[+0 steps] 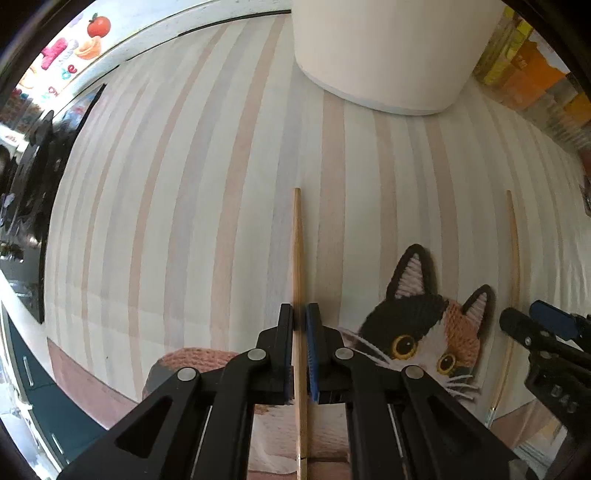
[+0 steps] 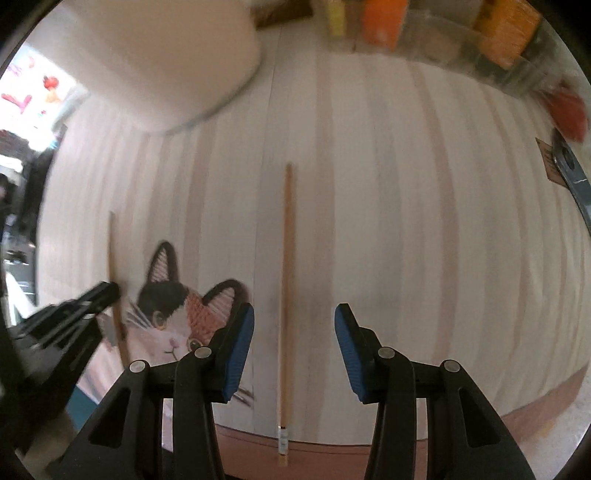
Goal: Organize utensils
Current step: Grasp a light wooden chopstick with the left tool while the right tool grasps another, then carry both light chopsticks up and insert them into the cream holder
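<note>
Two wooden chopsticks lie on a striped cloth. My left gripper point(image 1: 299, 317) is shut on one chopstick point(image 1: 297, 258), which runs straight ahead between its pads. The second chopstick point(image 2: 286, 280) lies on the cloth between the open fingers of my right gripper point(image 2: 294, 325), untouched; it also shows in the left wrist view point(image 1: 513, 243). A white cylindrical container point(image 1: 384, 51) stands at the far side of the cloth, also in the right wrist view point(image 2: 159, 55). The right gripper shows at the left view's right edge point(image 1: 543, 325), the left gripper at the right view's left edge point(image 2: 107, 293).
A cat-face mat point(image 1: 424, 328) lies between the two chopsticks, also in the right wrist view point(image 2: 173, 314). Jars and orange and yellow packages point(image 2: 424, 29) line the far right. The cloth's pink border point(image 2: 369, 454) marks the near edge.
</note>
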A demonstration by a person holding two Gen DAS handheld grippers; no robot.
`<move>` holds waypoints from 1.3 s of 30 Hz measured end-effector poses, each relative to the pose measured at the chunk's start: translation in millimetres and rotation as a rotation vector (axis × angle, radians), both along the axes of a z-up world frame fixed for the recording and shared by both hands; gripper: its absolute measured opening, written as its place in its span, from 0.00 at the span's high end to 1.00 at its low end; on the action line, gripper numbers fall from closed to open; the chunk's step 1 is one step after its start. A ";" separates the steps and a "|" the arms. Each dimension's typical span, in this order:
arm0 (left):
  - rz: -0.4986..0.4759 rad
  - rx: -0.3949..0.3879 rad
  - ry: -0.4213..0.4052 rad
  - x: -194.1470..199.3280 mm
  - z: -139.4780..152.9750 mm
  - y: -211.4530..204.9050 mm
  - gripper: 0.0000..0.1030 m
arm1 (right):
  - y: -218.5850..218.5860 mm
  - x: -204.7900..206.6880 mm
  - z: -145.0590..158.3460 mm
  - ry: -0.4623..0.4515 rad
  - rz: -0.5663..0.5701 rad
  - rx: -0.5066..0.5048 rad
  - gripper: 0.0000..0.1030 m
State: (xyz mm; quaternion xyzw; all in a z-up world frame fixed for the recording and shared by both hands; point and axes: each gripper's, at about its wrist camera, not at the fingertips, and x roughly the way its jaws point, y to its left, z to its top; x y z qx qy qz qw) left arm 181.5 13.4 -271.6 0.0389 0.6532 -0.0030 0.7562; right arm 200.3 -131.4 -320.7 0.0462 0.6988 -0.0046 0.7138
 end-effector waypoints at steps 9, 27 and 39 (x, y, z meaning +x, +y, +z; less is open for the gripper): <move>-0.120 -0.060 -0.009 11.2 -3.4 -4.1 0.95 | -6.3 -10.9 1.3 0.030 -0.022 -0.166 0.93; -0.053 -0.082 0.035 33.3 -0.4 -12.5 0.95 | -33.2 -11.5 4.4 0.034 -0.059 -0.113 0.92; -0.097 -0.050 0.056 49.3 -3.7 -29.2 0.95 | -11.7 9.3 5.2 0.073 0.016 -0.122 0.92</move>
